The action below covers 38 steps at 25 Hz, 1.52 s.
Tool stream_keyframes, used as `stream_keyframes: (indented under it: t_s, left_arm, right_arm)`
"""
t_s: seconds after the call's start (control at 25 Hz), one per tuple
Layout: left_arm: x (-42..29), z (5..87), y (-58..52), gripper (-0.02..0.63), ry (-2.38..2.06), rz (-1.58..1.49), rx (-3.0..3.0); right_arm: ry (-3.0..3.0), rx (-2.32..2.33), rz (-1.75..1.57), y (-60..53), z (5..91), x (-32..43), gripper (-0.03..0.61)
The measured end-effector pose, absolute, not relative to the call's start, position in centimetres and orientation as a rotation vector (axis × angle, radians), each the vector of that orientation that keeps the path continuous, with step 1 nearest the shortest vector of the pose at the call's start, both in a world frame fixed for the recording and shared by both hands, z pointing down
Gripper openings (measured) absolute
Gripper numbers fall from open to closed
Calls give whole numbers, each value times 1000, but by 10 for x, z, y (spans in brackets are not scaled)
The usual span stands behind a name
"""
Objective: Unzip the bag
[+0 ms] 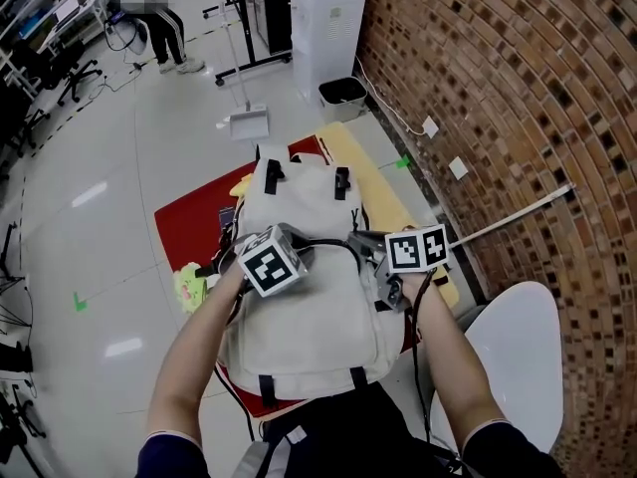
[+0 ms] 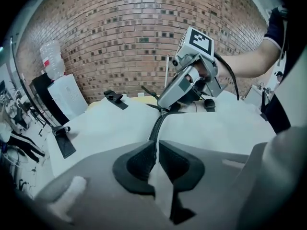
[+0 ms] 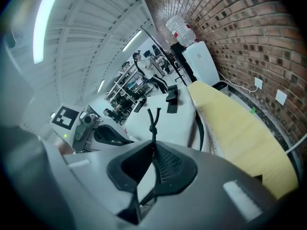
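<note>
A cream backpack lies flat on the table, its black zipper track running across the top. In the left gripper view my left gripper has its pads pressed together on the bag's fabric at the zipper seam. Straight ahead along the track, my right gripper sits on the zipper's end. The right gripper view shows my right gripper shut on the black zipper pull cord, whose knotted end sticks out past the pads. From the head, the left gripper and right gripper stand close together over the bag's middle.
Under the bag are a red cloth and a yellow mat. A white chair stands at the right by the brick wall. A water dispenser, a bin and a dustpan stand beyond; a person is far back.
</note>
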State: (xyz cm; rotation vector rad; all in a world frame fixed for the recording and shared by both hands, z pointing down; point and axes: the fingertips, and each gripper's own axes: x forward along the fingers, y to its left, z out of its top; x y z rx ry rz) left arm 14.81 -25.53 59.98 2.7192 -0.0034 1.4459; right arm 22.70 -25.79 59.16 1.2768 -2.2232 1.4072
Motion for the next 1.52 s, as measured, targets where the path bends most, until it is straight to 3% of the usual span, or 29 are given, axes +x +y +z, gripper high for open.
stream_keyframes:
  t_s: [0.6, 1.24, 1.32, 1.4, 1.52]
  left_arm:
    - [141, 588, -244, 35, -25, 1390, 2736]
    - [138, 582, -237, 42, -164, 1340, 2761]
    - [139, 585, -241, 92, -248, 1310, 2770]
    - [138, 582, -244, 136, -309, 1273, 2767]
    - [128, 558, -251, 158, -410, 1168, 2767]
  right_arm:
    - [-2134, 1397, 1625, -208, 599, 246, 25]
    - [-2165, 1388, 1617, -212, 601, 245, 37]
    - [-2177, 1401, 1599, -216, 598, 244, 64]
    - [-2188, 1431, 1578, -218, 593, 248, 160]
    - [-2175, 1533, 1502, -221, 581, 265, 175]
